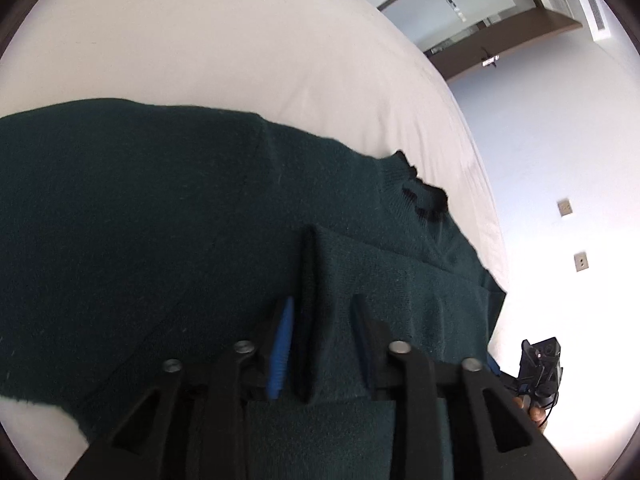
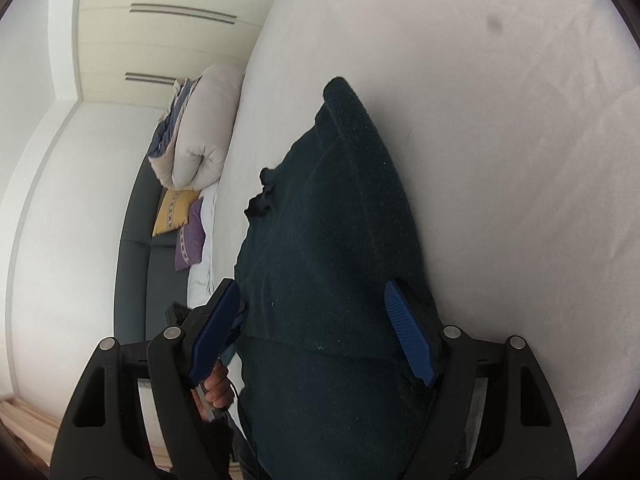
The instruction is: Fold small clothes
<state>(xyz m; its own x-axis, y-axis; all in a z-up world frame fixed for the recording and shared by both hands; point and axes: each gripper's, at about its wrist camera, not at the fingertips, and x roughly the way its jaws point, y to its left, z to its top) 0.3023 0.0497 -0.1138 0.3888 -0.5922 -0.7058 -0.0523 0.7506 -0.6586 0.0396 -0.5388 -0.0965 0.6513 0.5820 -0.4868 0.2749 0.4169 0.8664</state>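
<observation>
So the dark green sweater lay spread on the white bed, its collar toward the right of the left wrist frame. The left gripper had its jaws partly open, with a raised fold of knit standing between them, pads not pinching it. The right gripper was spread wide, straddling the sweater with nothing gripped. In the right view the sweater's long axis ran up-frame, so the left looked closer to a grab.
</observation>
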